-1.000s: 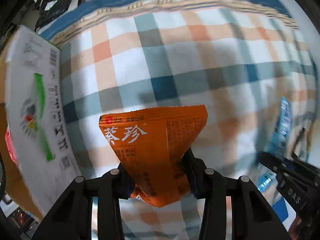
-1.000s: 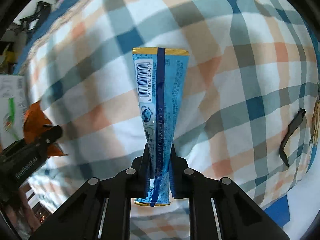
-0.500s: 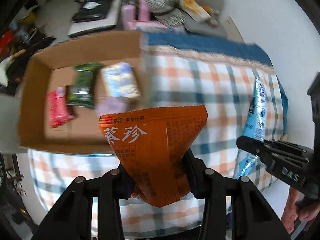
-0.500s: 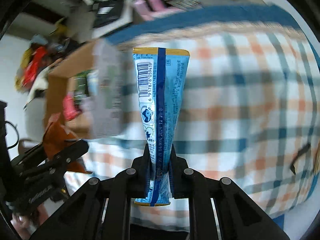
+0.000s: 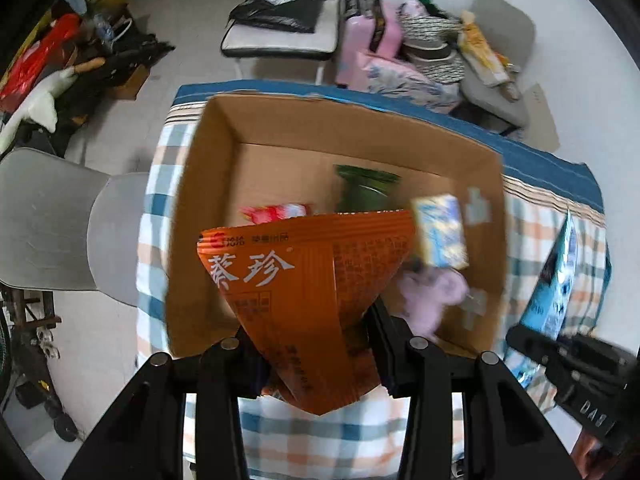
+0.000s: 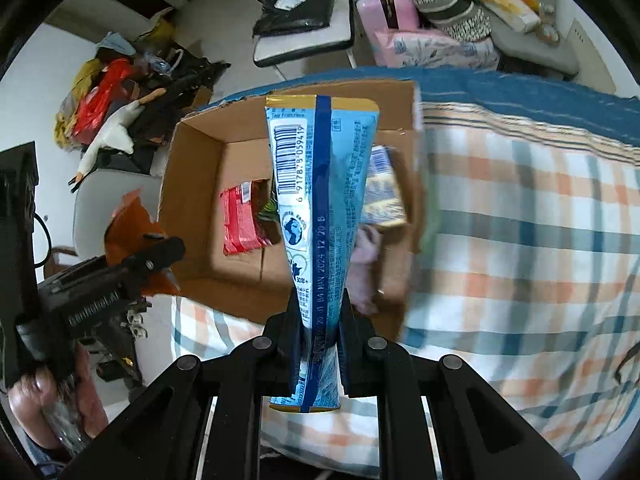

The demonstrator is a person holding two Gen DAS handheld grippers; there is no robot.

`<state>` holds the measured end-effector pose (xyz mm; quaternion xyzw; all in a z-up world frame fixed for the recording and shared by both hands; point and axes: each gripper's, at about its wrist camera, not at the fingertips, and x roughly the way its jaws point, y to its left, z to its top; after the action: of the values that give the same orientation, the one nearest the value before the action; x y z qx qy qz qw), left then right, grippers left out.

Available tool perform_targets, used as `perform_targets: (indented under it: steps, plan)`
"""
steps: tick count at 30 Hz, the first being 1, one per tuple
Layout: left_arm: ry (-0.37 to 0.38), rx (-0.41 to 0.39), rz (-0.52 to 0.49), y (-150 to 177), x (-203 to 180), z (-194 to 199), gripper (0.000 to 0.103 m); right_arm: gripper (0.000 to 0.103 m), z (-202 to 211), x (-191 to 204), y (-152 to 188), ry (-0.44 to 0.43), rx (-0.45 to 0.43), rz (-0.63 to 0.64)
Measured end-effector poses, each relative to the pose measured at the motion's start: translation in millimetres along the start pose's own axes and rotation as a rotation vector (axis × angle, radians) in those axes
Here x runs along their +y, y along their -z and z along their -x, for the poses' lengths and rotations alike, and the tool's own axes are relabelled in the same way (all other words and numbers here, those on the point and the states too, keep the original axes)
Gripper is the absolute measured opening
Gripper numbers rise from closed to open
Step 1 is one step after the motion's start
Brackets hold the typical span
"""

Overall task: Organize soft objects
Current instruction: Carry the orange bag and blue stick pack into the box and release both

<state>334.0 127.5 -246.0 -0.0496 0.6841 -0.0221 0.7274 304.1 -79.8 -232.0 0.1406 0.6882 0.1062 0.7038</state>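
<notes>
Here the left gripper [image 5: 316, 336] pinches an orange snack packet [image 5: 304, 292] by its lower end, the packet's long axis running straight forward from the jaws so its top edge hangs over the open cardboard box [image 5: 208, 184]. The right gripper [image 6: 320, 320] is clamped on a blue wrapper [image 6: 320, 200], likewise pointing ahead, its far end over the box's right-hand part. The box lies directly in front of and below both claws on the checked cloth [image 6: 520, 240]. The left looks more squarely centred over the opening, so it seems better placed to drop first.
</notes>
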Motion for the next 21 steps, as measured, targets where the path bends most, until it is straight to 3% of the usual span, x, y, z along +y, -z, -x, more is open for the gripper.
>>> perform_targets:
  steps: [4, 11, 21]
  plan:
    - [-0.008, 0.05, 0.014, -32, 23, -24, 0.039, 0.016, -37, 10, -17, 0.028, 0.048, -0.046]
    - [0.002, 0.158, 0.001, -76, 30, -69, 0.039, 0.016, -78, 24, -40, 0.08, 0.095, -0.089]
    - [-0.045, 0.246, -0.061, -105, 24, -115, 0.04, 0.017, -117, 29, -62, 0.148, 0.124, -0.154]
